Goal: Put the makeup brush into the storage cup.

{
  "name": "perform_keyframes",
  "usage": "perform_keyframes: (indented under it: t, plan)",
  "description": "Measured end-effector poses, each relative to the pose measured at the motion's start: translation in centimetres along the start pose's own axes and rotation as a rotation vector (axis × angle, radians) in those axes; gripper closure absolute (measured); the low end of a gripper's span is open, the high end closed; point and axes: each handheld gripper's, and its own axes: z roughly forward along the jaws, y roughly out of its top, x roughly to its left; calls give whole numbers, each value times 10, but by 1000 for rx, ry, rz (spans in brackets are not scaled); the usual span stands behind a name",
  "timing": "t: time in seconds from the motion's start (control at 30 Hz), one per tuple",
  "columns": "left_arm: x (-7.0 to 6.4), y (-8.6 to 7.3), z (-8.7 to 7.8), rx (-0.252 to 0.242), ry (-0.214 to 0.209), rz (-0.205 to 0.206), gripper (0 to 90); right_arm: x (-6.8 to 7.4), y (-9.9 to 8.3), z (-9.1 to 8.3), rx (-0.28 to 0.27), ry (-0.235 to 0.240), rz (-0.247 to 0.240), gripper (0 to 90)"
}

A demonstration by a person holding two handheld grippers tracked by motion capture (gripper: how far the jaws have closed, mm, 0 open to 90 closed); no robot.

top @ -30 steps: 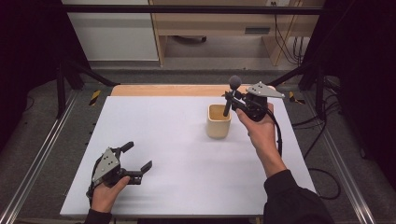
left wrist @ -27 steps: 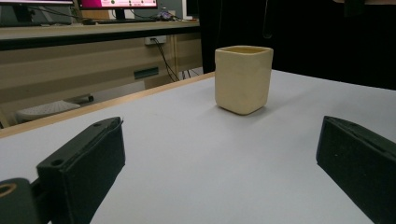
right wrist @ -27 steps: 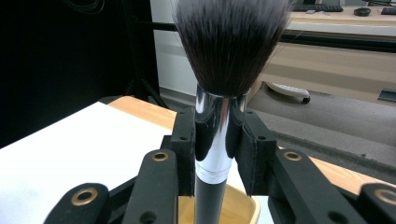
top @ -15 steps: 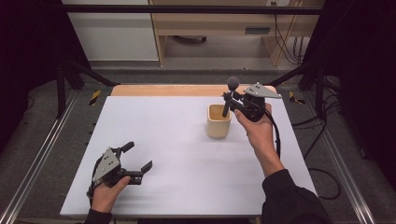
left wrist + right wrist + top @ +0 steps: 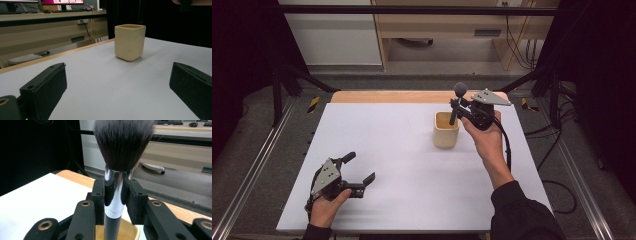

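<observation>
Brush point(image 5: 456, 102) lowered toward cup point(image 5: 446, 131).

White-topped table point(image 5: 377, 140) on grey floor point(image 5: 257, 150), framed by metal rails point(image 5: 249, 175); beyond it, a wooden desk point(image 5: 447, 25), white cabinet point(image 5: 332, 35), and hanging cables point(image 5: 512, 45).

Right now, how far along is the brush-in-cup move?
Done: the right gripper is shut on the makeup brush, upright over the cream cup.
In hand: the handle's lower end sits at the cup's mouth.
Left: probably lowering and releasing it. The left gripper rests open on the white table.
</observation>
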Motion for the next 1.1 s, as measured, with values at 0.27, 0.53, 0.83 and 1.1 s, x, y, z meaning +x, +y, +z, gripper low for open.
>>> perform_keyframes:
  t: [0.27, 0.53, 0.83, 1.1]
  plan:
    - [0, 0, 0, 2, 0, 1, 10, 0, -4, 4, 12, -2, -7, 705]
    - [0, 0, 0, 2, -1, 2, 10, 0, -7, 8, 22, -6, -10, 705]
    - [0, 0, 0, 2, -3, 2, 10, 0, -12, 13, 30, -2, -11, 705]
    - [0, 0, -1, 0, -2, 4, 10, 0, -15, 15, 38, -3, -8, 705]
